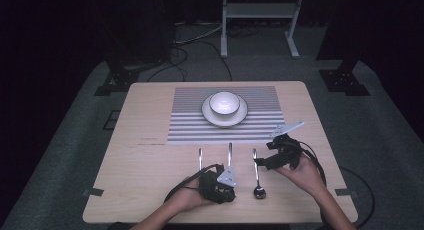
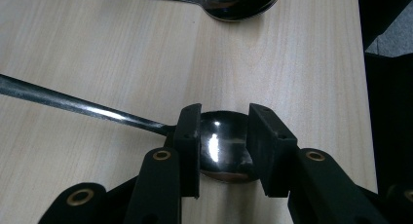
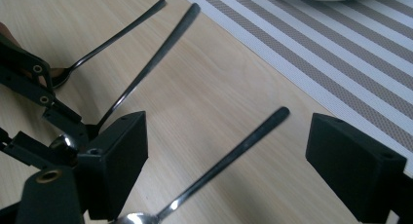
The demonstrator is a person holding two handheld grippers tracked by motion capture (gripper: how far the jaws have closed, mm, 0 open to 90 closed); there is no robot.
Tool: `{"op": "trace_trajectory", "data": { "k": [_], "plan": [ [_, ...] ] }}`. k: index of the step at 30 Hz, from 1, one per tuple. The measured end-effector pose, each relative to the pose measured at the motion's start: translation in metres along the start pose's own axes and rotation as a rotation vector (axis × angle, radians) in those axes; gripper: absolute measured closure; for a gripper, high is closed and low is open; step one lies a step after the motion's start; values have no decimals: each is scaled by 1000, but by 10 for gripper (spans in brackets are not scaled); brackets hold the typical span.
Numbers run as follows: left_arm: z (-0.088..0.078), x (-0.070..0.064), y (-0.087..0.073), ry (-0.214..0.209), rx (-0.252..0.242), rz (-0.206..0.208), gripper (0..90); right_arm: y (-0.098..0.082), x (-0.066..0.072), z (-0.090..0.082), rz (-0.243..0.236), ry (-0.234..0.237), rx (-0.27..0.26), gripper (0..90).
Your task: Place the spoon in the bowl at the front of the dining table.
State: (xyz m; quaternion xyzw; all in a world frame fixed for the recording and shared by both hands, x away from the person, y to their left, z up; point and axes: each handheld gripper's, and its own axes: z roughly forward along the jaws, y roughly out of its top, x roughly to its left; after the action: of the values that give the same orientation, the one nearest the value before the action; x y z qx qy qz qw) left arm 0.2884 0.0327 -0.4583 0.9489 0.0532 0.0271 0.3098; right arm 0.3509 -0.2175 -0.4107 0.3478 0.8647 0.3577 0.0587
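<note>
Left gripper (image 2: 224, 151): jaws closed on the bowl of the middle spoon (image 2: 221, 143), which lies flat on the table (image 2: 122, 48); a grip on curved, polished metal may slip or let the spoon swivel when lifted

Right gripper (image 3: 226, 156): jaws wide open, holding nothing, above the right spoon's (image 3: 229, 158) handle; could knock it askew

Left spoon (image 1: 200, 158), plate (image 1: 207, 114), bowl (image 1: 224, 103), placemat (image 1: 190, 115): untouched

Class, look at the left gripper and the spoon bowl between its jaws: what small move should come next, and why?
Probably lift slightly. The left gripper has its jaws clamped on the bowl of the middle spoon, whose handle lies flat on the table. The right gripper is open, holding nothing.
</note>
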Motion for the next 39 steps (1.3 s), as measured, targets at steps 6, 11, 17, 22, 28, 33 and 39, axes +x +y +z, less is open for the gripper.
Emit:
{"op": "trace_trajectory", "data": {
  "k": [6, 11, 17, 22, 28, 33, 39],
  "plan": [
    [0, 0, 0, 4, -1, 5, 661, 15, 7, 18, -23, 18, 32, 143],
    [0, 1, 0, 7, -4, 3, 660, 20, 9, 29, -32, 30, 42, 143],
    [1, 1, 0, 5, -5, 1, 659, 26, 12, 44, -41, 56, 64, 143],
    [1, 1, 0, 6, -7, 2, 659, 29, 13, 50, -38, 63, 68, 143],
    [1, 1, 0, 7, -9, 1, 659, 34, 15, 57, -48, 72, 77, 143],
    [1, 1, 1, 10, -10, 3, 659, 38, 17, 62, -56, 80, 86, 146],
    [2, 1, 0, 7, -13, -3, 659, 44, 20, 69, -64, 80, 98, 147]
  ]
}}
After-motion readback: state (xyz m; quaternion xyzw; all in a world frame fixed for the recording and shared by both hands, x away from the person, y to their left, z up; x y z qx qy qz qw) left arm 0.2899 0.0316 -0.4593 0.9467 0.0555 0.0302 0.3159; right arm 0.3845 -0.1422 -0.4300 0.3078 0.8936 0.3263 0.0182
